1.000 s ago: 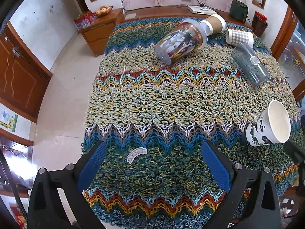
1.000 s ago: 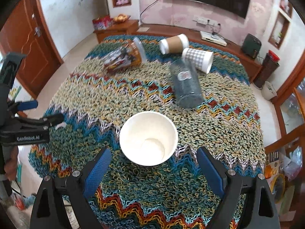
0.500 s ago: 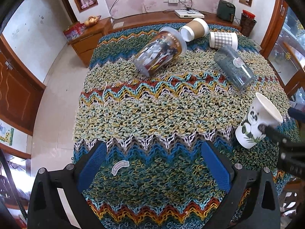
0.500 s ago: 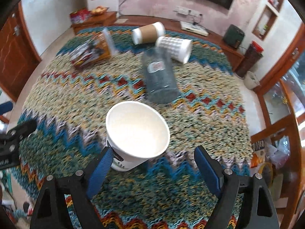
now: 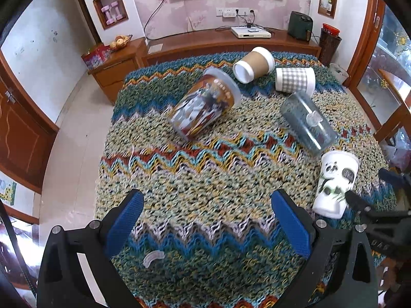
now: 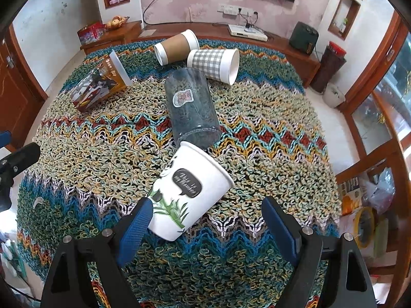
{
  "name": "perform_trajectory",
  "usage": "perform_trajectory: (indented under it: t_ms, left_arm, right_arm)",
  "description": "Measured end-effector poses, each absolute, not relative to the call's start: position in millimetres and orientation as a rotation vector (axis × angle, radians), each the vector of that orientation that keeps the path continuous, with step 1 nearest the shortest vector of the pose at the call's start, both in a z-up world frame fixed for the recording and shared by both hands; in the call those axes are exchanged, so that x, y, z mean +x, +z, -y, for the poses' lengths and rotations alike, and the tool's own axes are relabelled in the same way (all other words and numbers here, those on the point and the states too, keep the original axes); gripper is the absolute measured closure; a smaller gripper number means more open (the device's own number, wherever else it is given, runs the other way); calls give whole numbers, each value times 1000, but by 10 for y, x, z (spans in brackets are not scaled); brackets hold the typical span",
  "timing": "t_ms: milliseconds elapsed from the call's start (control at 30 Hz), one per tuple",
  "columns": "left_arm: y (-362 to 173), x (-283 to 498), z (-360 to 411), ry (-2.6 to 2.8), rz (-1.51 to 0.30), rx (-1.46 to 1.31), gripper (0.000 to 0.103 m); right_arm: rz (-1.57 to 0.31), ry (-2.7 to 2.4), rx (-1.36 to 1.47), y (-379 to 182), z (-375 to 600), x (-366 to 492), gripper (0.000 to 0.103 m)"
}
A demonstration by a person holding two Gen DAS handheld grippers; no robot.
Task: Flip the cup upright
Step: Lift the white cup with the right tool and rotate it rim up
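A white paper cup with a panda print (image 6: 188,192) stands on its base on the woven cloth, leaning slightly, rim toward the far side. It also shows at the right of the left wrist view (image 5: 336,183). My right gripper (image 6: 205,220) is open, its fingers on either side of the cup's base; the left finger (image 6: 137,227) is close to or touching it. My left gripper (image 5: 205,223) is open and empty over the cloth, left of the cup.
Several other cups lie on their sides farther back: a clear blue-grey tumbler (image 6: 191,110), a checked paper cup (image 6: 214,63), a brown sleeved cup (image 6: 176,47) and a printed cup (image 6: 99,87). A small clear plastic piece (image 5: 153,257) lies near the table's front.
The panda cup has gone from lying with its mouth toward the right gripper to standing on its base. The right gripper has lowered around its base. The left view has tilted up.
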State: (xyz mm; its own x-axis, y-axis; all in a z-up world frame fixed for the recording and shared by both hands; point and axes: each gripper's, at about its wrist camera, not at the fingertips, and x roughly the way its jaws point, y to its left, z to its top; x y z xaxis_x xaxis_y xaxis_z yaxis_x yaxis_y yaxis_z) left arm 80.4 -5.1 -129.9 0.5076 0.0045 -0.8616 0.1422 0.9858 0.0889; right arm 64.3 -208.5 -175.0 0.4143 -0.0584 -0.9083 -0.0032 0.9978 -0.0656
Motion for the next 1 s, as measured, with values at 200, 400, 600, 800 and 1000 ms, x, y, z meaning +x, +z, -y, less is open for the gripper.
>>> perform_trajectory:
  t_ms: [200,400,600,800,1000]
  left_arm:
    - [-1342,865,215,-114,-1045,173,3]
    - [-1363,872,277,-121,-1053,180,3]
    - [-1368,873,279,-121,-1053,179,3]
    - [-1382,871,285,-123,-1057,177,3]
    - [-1383,853,284,-126,-1057,174,3]
  right_arm:
    - [-1194,-20,37,-1869,2188,710,16]
    - [-1252,16,154,-2007,2237,839,16]
    - [-1279,29,206,-2076,2224,950,16]
    - [-1294,37,220,-2133,2200,994,18]
    - [-1301,79,253,-2190,2153,1010,31]
